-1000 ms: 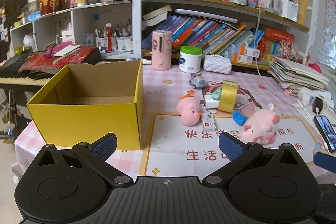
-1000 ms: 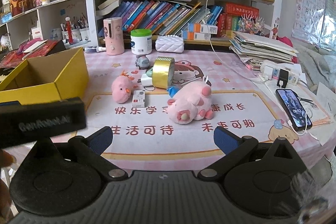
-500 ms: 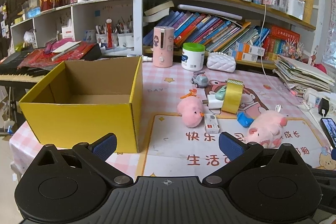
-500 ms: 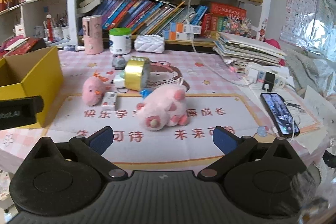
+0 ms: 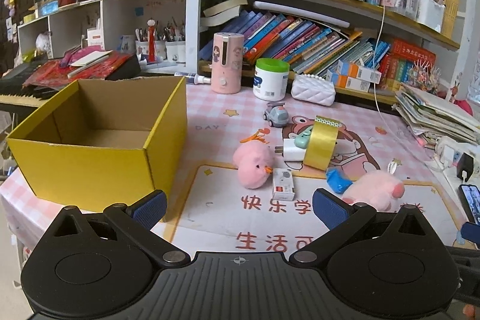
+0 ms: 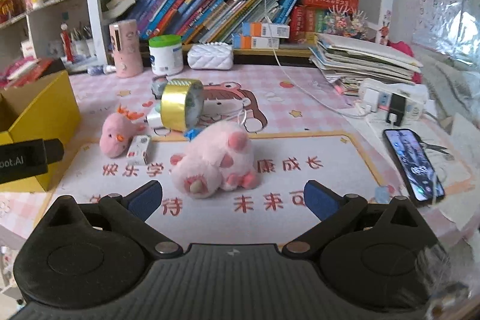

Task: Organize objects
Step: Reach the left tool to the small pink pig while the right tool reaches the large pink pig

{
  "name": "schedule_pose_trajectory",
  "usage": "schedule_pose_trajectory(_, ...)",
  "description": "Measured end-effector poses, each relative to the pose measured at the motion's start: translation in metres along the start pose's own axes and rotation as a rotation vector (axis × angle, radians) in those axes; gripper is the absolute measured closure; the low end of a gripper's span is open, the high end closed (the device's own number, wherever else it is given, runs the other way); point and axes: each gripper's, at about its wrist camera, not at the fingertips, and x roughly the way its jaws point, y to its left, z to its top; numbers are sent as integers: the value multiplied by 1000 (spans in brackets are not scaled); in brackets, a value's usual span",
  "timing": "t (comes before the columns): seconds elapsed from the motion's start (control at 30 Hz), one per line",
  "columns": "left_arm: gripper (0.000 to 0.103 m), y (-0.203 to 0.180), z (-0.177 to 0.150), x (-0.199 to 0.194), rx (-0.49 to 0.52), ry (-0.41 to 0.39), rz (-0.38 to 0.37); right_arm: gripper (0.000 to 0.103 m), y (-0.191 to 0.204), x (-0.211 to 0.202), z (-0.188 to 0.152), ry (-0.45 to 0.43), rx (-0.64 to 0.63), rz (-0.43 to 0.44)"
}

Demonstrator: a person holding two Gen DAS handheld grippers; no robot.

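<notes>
With the right gripper (image 6: 231, 195) spread wide and empty, the soft, light pink plush pig (image 6: 214, 161) lying just beyond it is best pinched across its squashy middle, destined for the yellow box (image 6: 39, 110) at far left.

Two low, near-table wrist views facing the bookshelf (image 5: 300, 29), left one nearer the yellow box (image 5: 99, 140); shared central toy clutter.

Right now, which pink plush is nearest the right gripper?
The pig plush, lying feet toward the open right gripper. The chick plush with the orange crest sits farther left, by the yellow box.
</notes>
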Motion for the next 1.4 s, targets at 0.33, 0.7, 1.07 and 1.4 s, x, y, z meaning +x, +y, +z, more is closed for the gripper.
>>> schedule_pose_trajectory(0.33,0,-3,2,0,-66,32,131,8,-20,53,15,70,14,120)
schedule_pose_trajectory(0.7,0,16,9,-32,-109,-58,291,6,-21,153,38,186,156,170)
schedule_pose_trajectory(1.07,5,-19,31,51,-30,6,212,33,-29,116,61,111,28,248)
schedule_pose_trajectory(1.4,24,-43,50,178,41,100,213,31,-56,73,57,82,-65,294)
